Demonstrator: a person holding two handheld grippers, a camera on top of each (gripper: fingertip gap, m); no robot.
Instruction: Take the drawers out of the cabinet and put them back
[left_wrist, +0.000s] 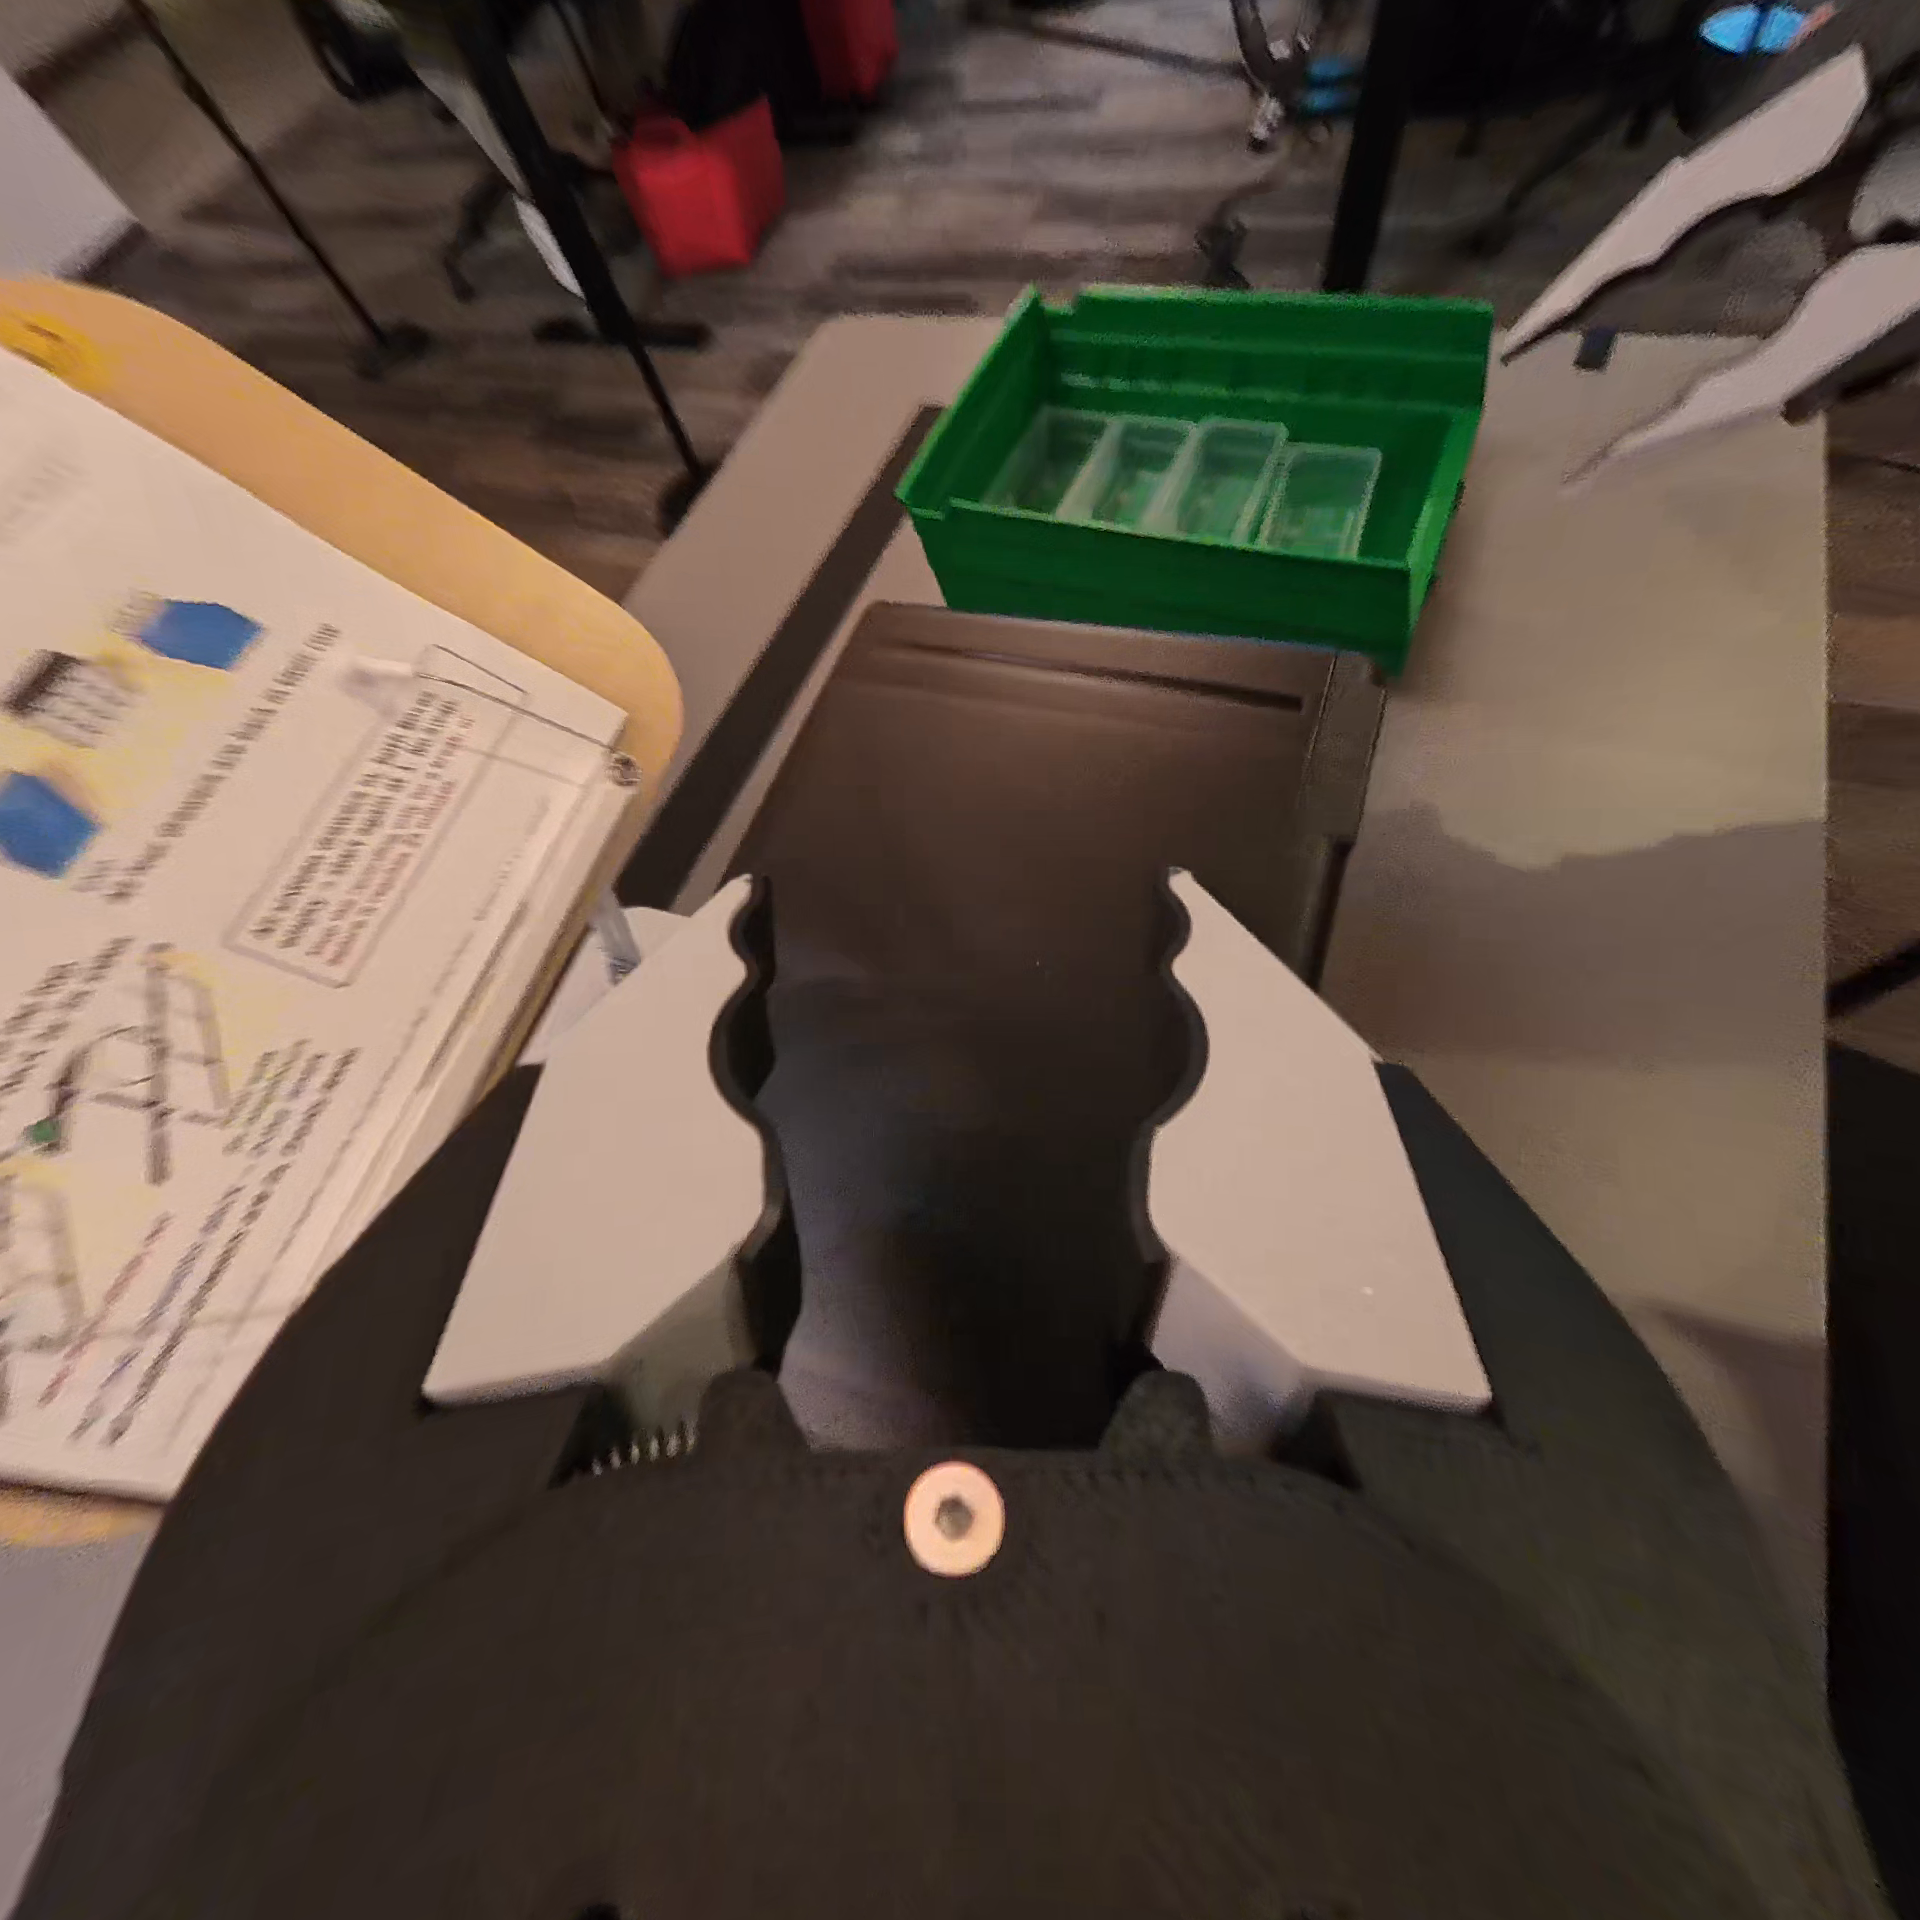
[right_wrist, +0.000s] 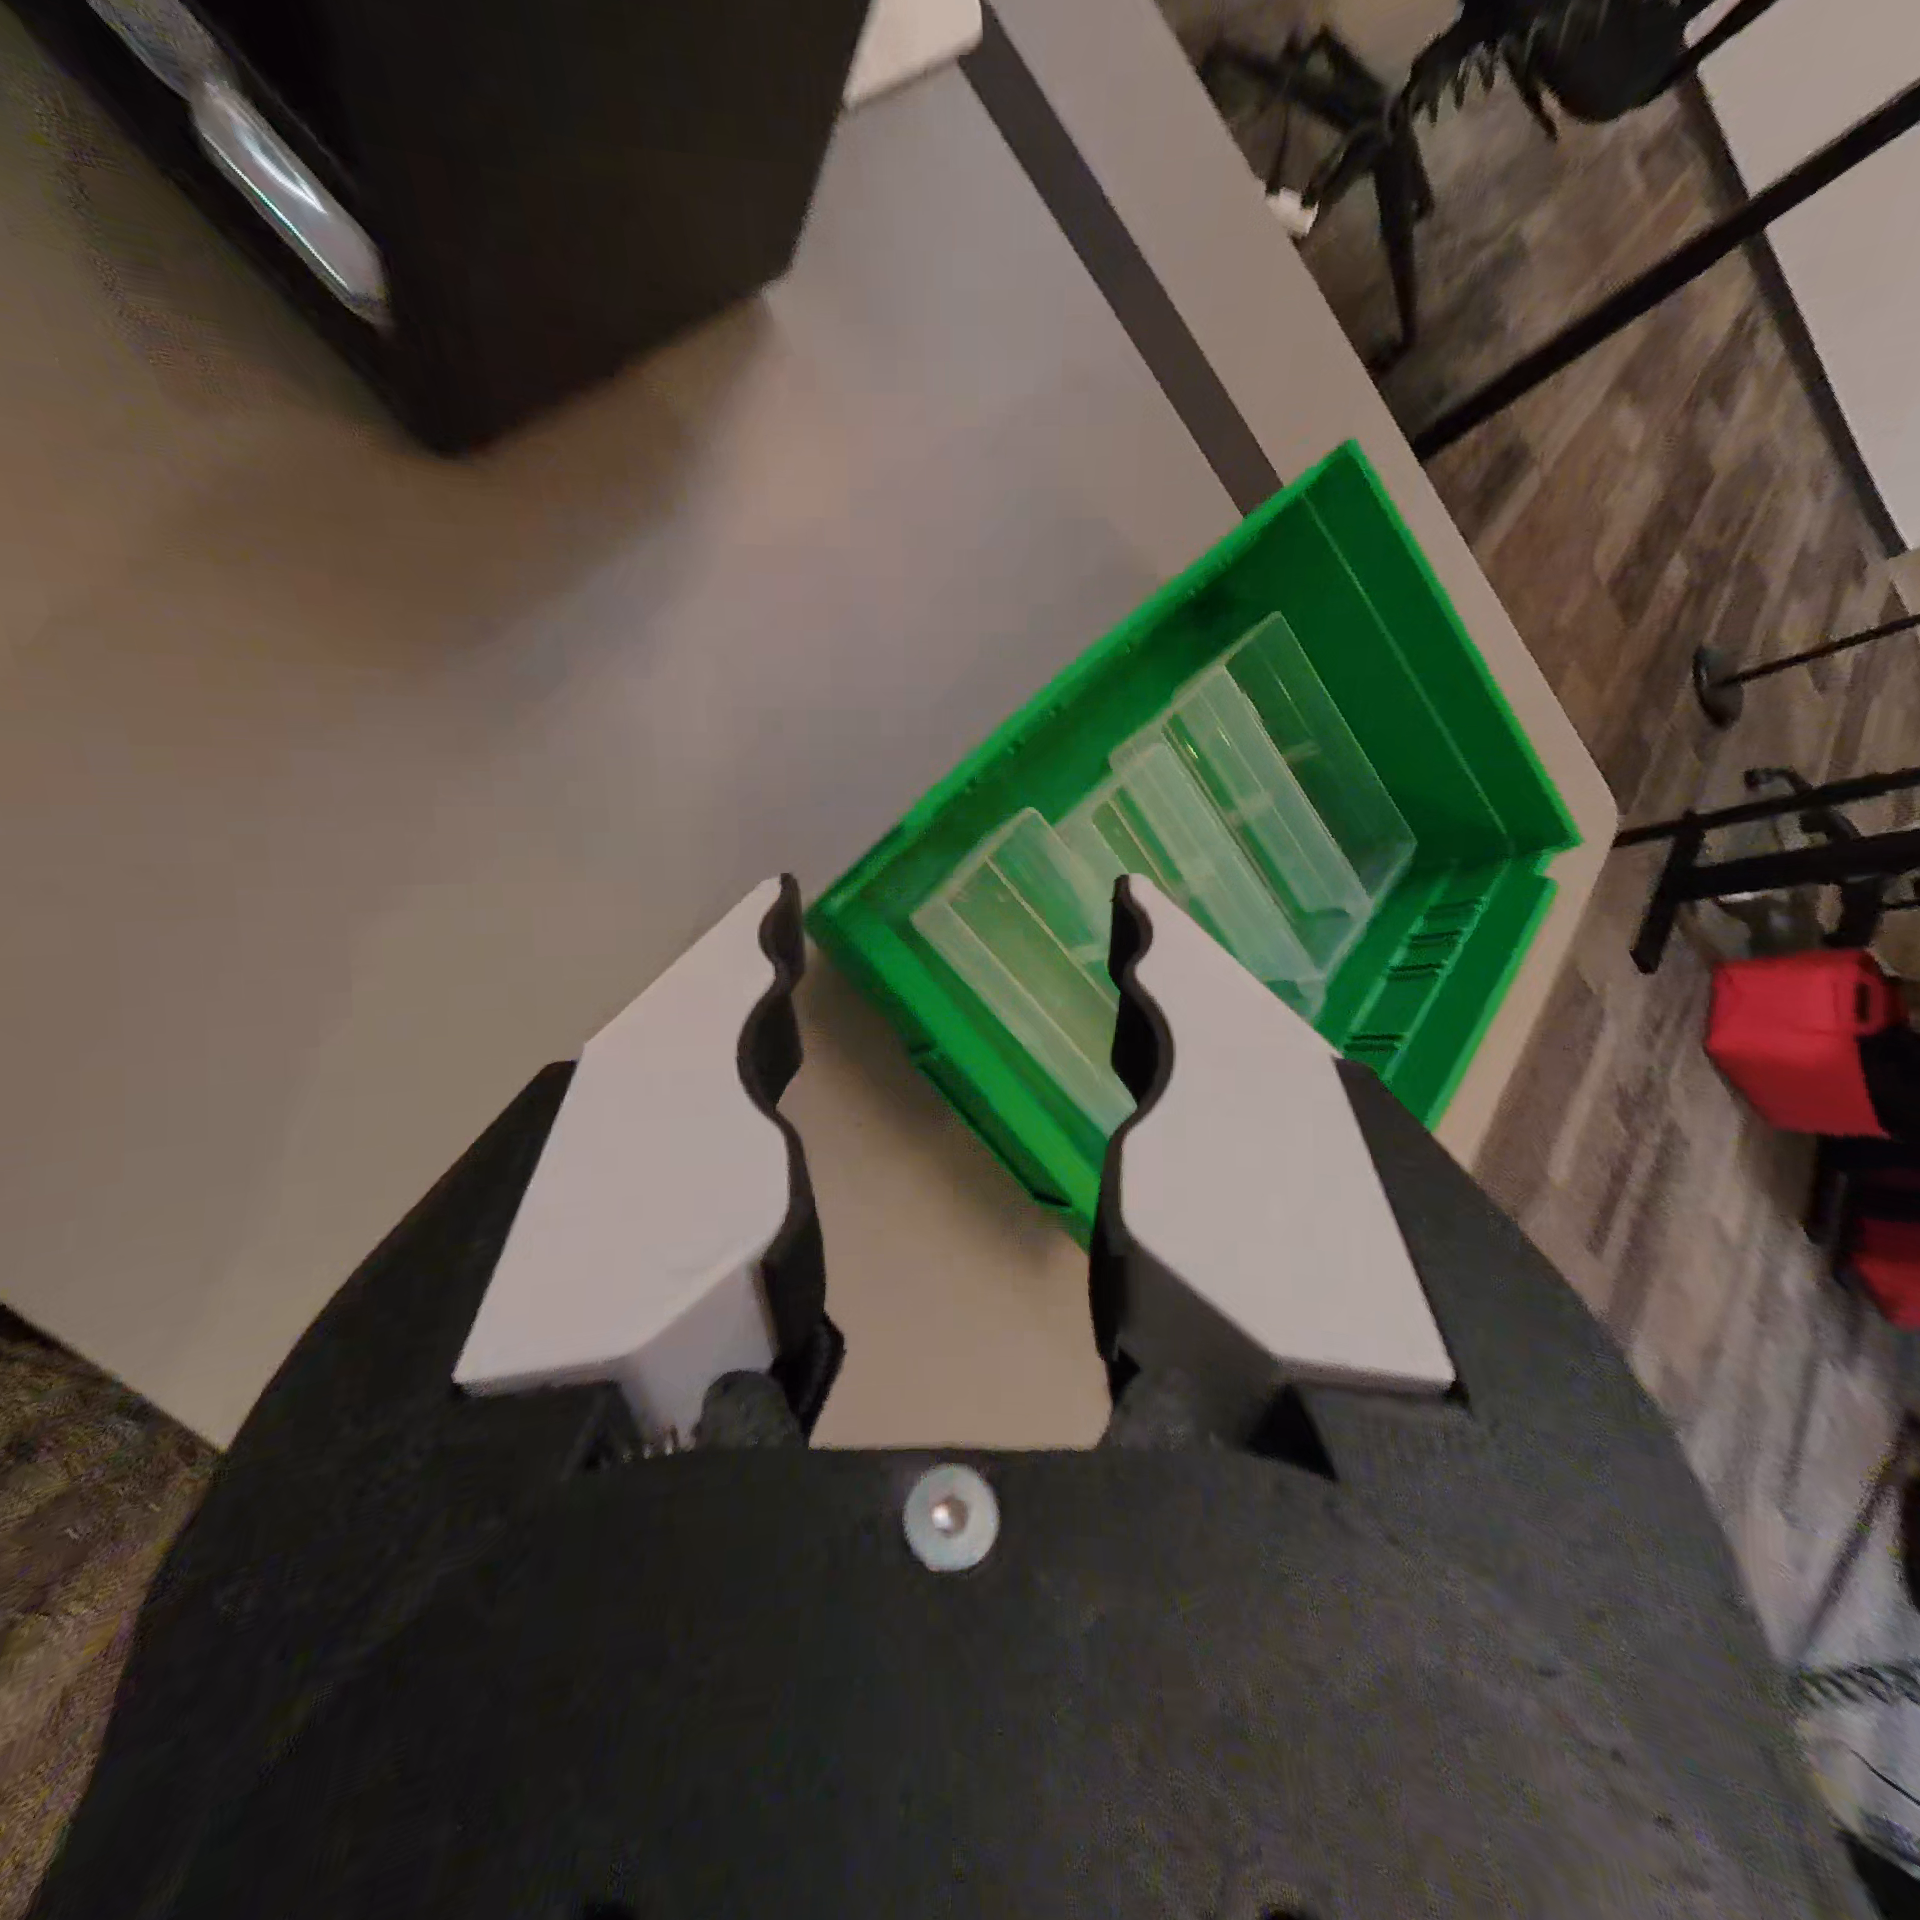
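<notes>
The right claw (right_wrist: 956, 914) hangs parted and empty over the grey counter (right_wrist: 468, 727), its tips just short of the near corner of the green tray (right_wrist: 1392, 644). Four clear drawers (right_wrist: 1195, 831) lie side by side in that tray, ahead and to the right. The black cabinet (right_wrist: 540, 208) stands well apart, far left. The left claw (left_wrist: 961, 904), also released and holding nothing, hovers above the cabinet (left_wrist: 1039, 790), the tray (left_wrist: 1174, 582) just beyond. The right claw looks nearer the drawers.

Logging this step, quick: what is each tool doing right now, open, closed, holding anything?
Left tool: open, holding nothing, above the black cabinet.
Right tool: open, holding nothing, at the green tray.
</notes>
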